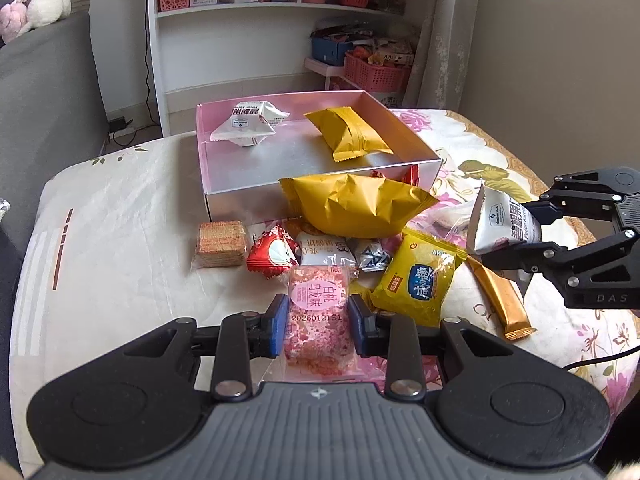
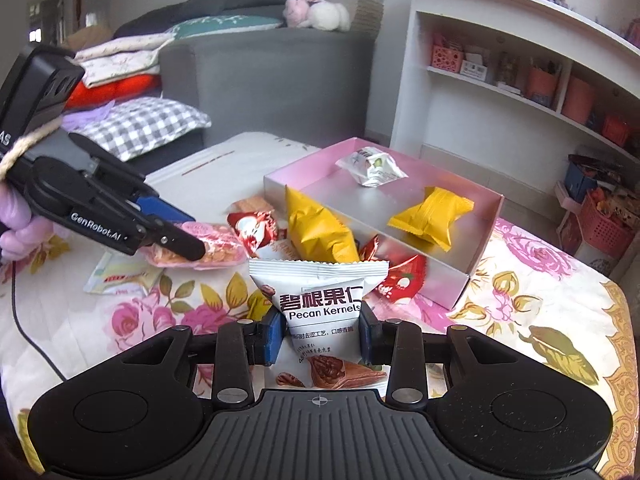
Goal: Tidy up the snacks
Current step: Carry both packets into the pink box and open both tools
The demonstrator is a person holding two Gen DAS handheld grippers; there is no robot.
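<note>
My left gripper (image 1: pixel 318 326) is shut on a pink snack bar in clear wrap (image 1: pixel 318 312), lifted just above the pile; from the right wrist view the same gripper (image 2: pixel 188 240) and pink bar (image 2: pixel 218 250) are at left. My right gripper (image 2: pixel 320 336) is shut on a white pecan kernels packet (image 2: pixel 320 304), also seen at the right edge of the left wrist view as the right gripper (image 1: pixel 516 236) with the packet (image 1: pixel 502 224). The pink open box (image 1: pixel 424 168) holds a white packet (image 1: pixel 250 122) and a yellow packet (image 1: pixel 350 134).
In front of the box lies a heap of snacks: a big yellow packet (image 1: pixel 360 204), a wafer block (image 1: pixel 221 243), a red packet (image 1: pixel 274 254), a yellow biscuit packet (image 1: pixel 420 284) and a gold bar (image 1: pixel 500 300). White shelves (image 1: pixel 224 40) stand behind, a grey sofa (image 2: pixel 272 72) beside.
</note>
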